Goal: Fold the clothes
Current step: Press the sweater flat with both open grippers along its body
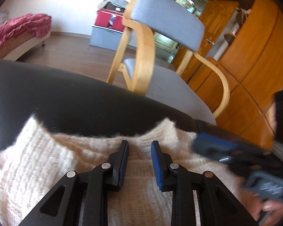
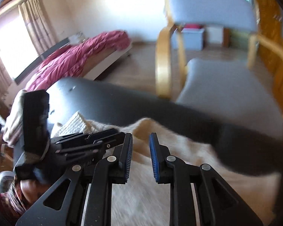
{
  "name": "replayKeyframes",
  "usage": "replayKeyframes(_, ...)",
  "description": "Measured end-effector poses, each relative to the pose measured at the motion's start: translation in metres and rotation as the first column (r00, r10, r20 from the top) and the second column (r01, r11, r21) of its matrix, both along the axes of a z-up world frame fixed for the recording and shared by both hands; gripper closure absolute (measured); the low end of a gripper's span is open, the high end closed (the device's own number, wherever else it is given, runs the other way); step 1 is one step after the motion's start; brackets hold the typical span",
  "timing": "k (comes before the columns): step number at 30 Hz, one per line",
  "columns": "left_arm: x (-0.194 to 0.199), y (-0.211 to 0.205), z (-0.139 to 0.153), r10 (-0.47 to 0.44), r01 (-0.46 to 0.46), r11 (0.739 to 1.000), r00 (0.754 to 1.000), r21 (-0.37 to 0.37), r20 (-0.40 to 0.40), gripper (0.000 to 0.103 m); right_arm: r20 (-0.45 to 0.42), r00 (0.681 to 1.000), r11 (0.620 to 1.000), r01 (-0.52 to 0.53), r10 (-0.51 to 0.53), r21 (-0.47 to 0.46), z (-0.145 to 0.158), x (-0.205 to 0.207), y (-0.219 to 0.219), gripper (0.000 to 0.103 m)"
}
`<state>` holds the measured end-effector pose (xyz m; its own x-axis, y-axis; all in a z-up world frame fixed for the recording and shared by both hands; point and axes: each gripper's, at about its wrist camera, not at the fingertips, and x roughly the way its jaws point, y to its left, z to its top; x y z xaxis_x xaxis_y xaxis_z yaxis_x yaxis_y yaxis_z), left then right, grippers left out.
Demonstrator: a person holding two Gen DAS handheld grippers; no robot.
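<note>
Two black two-finger grippers hang over a cream chunky-knit sweater [image 1: 47, 162] spread on a smooth dark grey counter [image 1: 66, 98]. The left gripper [image 1: 139, 150] has its fingers [image 1: 122, 162] parted, blue ribbed pads facing each other across a gap, nothing between them — only ribbed wool below. The right gripper [image 2: 140, 145] is likewise open over the sweater, empty, its pads apart. In the right wrist view the left gripper lies just beside it on the knit, held by a hand [image 2: 28, 186] at the lower left. Beyond the counter's rounded edge stands a bentwood armchair with grey fabric cushions [image 1: 166, 18]; farther back, a bed with a ruffled crimson cover [image 1: 18, 28] and orange wooden cabinets [image 1: 254, 56].
</note>
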<state>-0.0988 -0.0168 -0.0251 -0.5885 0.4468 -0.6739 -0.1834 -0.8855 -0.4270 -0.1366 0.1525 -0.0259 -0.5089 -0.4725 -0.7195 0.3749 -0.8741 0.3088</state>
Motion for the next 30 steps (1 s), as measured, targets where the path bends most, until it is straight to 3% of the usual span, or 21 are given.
replayKeyframes(4, -0.001, -0.007, -0.003, 0.020, -0.021, 0.999, 1.000, 0.030, 0.012, 0.077, 0.058, 0.998, 1.000, -0.019, 0.018, 0.011, -0.032, -0.017, -0.013, 0.083)
replayKeyframes(9, -0.001, -0.002, -0.003, 0.016, -0.016, 1.000, 1.000, 0.015, 0.010, 0.077, 0.025, 0.997, 0.995, 0.076, -0.077, 0.060, -0.033, -0.018, -0.007, 0.087)
replayKeyframes(24, -0.002, 0.000, -0.003, 0.008, -0.008, 1.000, 1.000, 0.012, 0.009, 0.078, -0.070, 0.986, 0.988, 0.147, -0.150, -0.046, 0.006, -0.002, 0.042, 0.083)
replayKeyframes(30, -0.001, 0.001, -0.003, 0.008, -0.008, 1.000, 1.000, 0.014, 0.009, 0.078, -0.054, 0.988, 0.986, 0.147, -0.144, 0.073, -0.005, -0.005, 0.044, 0.083)
